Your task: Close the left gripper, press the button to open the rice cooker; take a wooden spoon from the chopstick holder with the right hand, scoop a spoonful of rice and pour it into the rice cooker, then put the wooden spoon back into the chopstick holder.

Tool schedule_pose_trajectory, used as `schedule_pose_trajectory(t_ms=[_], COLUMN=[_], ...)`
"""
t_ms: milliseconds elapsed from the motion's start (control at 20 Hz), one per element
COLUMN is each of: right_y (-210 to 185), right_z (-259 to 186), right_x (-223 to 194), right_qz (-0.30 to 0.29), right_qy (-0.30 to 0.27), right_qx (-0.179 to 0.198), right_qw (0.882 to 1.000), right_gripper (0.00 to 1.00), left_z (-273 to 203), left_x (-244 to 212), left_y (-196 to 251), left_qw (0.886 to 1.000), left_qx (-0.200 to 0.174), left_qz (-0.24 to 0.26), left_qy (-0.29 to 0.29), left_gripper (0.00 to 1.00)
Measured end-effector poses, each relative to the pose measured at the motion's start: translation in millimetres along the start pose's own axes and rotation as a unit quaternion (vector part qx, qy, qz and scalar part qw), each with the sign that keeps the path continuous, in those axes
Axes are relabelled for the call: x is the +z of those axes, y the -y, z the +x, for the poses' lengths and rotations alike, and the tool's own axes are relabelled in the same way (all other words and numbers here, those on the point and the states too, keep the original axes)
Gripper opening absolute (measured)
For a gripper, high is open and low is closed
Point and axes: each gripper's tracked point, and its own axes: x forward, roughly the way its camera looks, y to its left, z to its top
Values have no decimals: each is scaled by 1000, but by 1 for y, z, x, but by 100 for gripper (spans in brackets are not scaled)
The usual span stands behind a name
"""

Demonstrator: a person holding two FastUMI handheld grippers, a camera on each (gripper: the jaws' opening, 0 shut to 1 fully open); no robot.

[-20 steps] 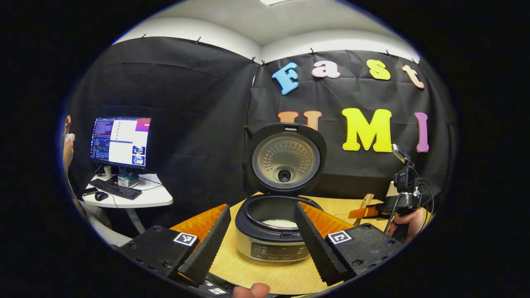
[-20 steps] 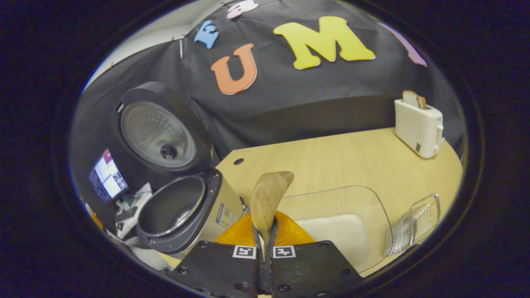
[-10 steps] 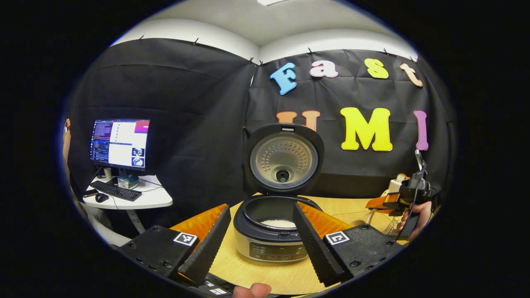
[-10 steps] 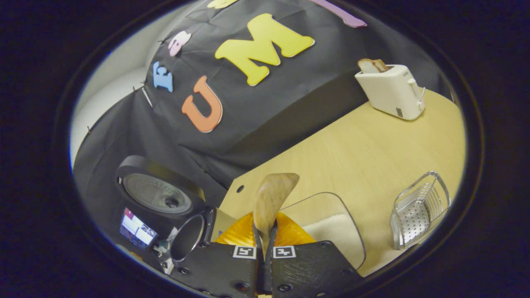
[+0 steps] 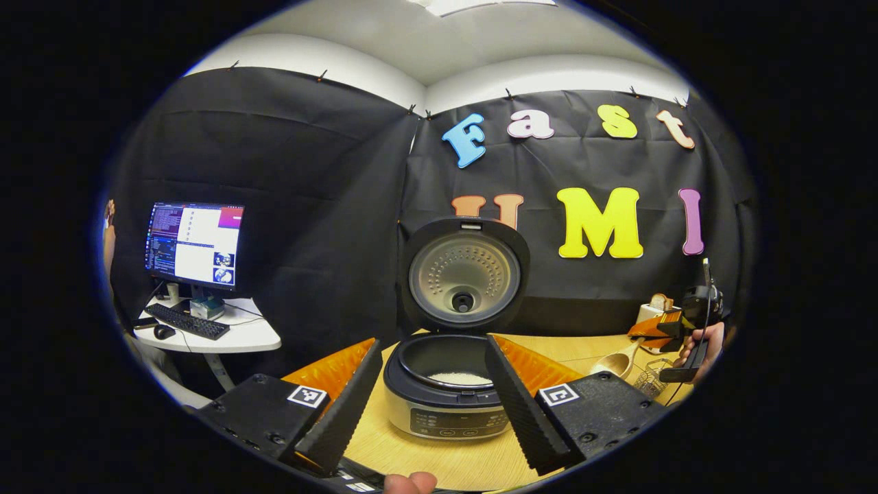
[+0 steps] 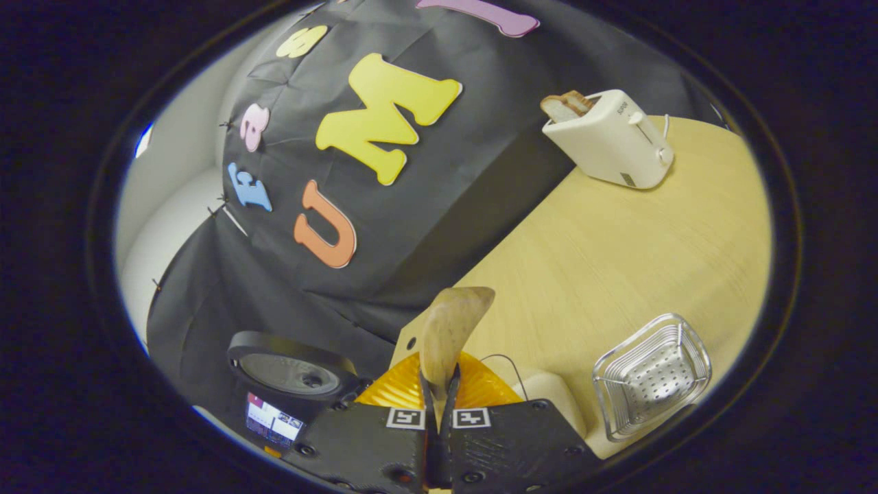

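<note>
While the left gripper hangs with its fingers spread before the open rice cooker, the right gripper clamps the wooden spoon. The spoon's bowl points over the table, near the wire chopstick holder.

Black cloth walls, white desk, possibly ceiling light.

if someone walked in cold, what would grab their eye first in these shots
Likely the black rice cooker at the middle of the left gripper view, its round lid standing open over white rice in the pot. Next, the pale wooden spoon pinched in the right gripper at the bottom of the right gripper view. Beyond it on the light wooden table stand a white toaster holding bread and a wire chopstick holder.
</note>
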Motion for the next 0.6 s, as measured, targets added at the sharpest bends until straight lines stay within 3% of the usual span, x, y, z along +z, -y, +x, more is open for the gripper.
schedule_pose_trajectory(t_ms=[200, 350, 600], right_y=[-24, -63, -137], right_z=[-5, 0, 34], right_x=[4, 1, -35], right_qz=[23, 11, 1], right_qy=[-4, -12, -59], right_qx=[25, 49, 90], right_qw=[999, 999, 994], right_gripper=[0, 0, 0], left_z=[2, 2, 3], left_x=[-1, -3, -8], left_y=[-5, -10, -33], left_qw=[1000, 1000, 1000], left_qx=[-3, -9, 16], left_qz=[8, 8, 25], left_qy=[2, -1, -9], left_gripper=[96, 96, 96])
